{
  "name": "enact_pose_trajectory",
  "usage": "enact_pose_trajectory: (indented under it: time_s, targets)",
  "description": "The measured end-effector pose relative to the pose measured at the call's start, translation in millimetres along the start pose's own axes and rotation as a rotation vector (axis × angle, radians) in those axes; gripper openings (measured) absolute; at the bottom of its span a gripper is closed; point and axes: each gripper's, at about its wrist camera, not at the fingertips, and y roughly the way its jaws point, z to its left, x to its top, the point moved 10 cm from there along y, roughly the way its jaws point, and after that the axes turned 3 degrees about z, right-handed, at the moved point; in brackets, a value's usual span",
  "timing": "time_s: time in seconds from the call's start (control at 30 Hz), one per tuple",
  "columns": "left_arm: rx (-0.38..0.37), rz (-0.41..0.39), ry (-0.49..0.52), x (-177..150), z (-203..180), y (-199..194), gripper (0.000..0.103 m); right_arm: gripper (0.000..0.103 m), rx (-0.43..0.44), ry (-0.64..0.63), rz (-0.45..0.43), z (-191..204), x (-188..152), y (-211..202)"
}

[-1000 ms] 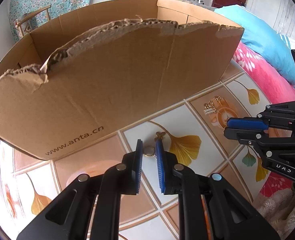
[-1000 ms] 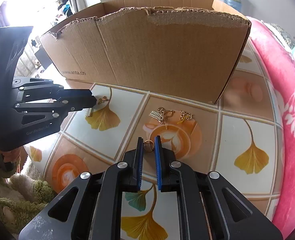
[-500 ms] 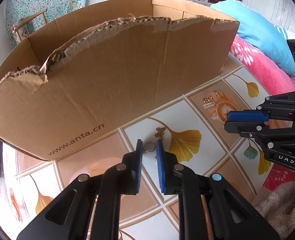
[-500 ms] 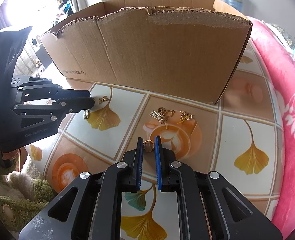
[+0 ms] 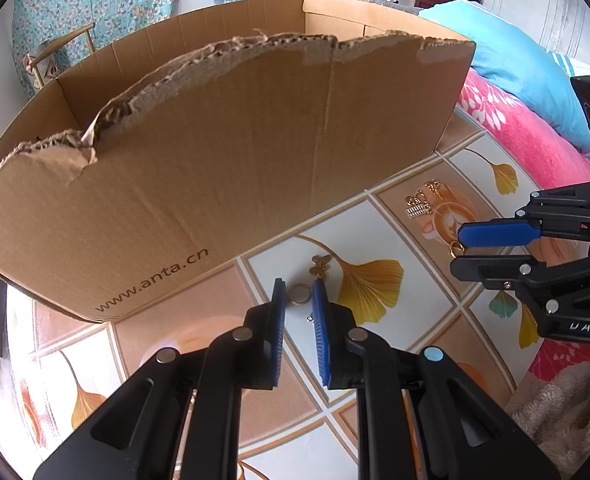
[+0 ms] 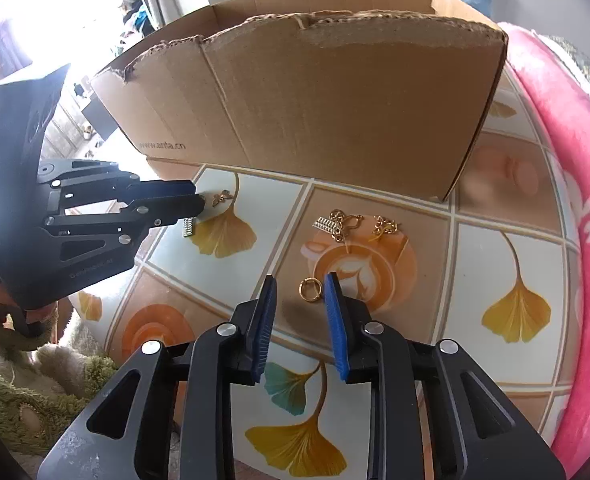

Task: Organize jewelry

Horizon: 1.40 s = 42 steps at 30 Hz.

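The cardboard box (image 6: 327, 100) hides its own interior. Your right claw (image 6: 301, 294) stands spread around the gold ring (image 6: 310, 289) on the table (image 6: 491, 264). Your left claw (image 5: 298, 294) is parted around a round charm (image 5: 298, 293), grip unclear.

A small gold ring (image 6: 310, 289) lies flat on the tiled tablecloth, on an orange-printed square. Beyond it sit a silver comb-shaped piece tangled with gold chain (image 6: 337, 225) and a separate gold chain bit (image 6: 385, 226). On the neighbouring pale square lie a gold butterfly charm (image 5: 321, 265), a round ring-like piece (image 5: 298, 293) and a small comb-shaped piece (image 6: 188, 227).
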Motion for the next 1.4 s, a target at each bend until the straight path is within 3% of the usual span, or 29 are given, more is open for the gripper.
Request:
enact_pose_trajectory:
  time_s: [0.13, 0.3, 0.6, 0.63, 1.03, 1.07, 1.17, 1.23, 1.33, 1.4]
  targets:
    - [0.004, -0.004, 0.001, -0.2, -0.1, -0.2, 0.013, 0.025, -0.03, -0.029, -0.005, 2.3, -1.4, 0.1]
    - [0.008, -0.006, -0.003, -0.7, 0.5, 0.0, 0.013, 0.013, -0.079, -0.043, -0.014, -0.7, -1.3, 0.9]
    - [0.041, -0.014, 0.029, -0.7, 0.0, 0.7, 0.01, 0.008, -0.049, 0.002, -0.026, -9.2, -0.8, -2.2]
    - [0.042, -0.015, 0.028, -0.7, 0.3, 0.7, 0.01, 0.0, -0.043, 0.009, -0.031, -10.8, -0.2, -3.7]
    - [0.047, -0.039, 0.015, -2.2, -1.1, -6.0, 0.01, 0.0, -0.027, 0.018, -0.062, -18.3, 0.4, -23.0]
    - [0.048, -0.041, 0.013, -2.0, -0.5, -7.4, 0.0, 0.0, -0.027, 0.014, -0.067, -17.4, 0.4, -25.2]
    - [0.047, -0.039, 0.002, -3.0, 1.5, -9.4, 0.0, 0.0, -0.021, 0.008, -0.074, -12.0, 0.0, -26.8]
    - [0.048, -0.034, -0.003, -5.0, 2.6, -9.0, 0.0, 0.004, -0.026, 0.004, -0.076, -11.8, 0.1, -27.8]
    - [0.048, -0.026, -0.006, -7.6, 2.9, -7.8, 0.0, 0.028, -0.042, -0.014, -0.072, -9.7, 0.0, -24.9]
    - [0.044, -0.023, -0.009, -8.6, 3.3, -7.9, 0.0, 0.029, -0.055, -0.031, -0.064, -7.7, 0.0, -21.5]
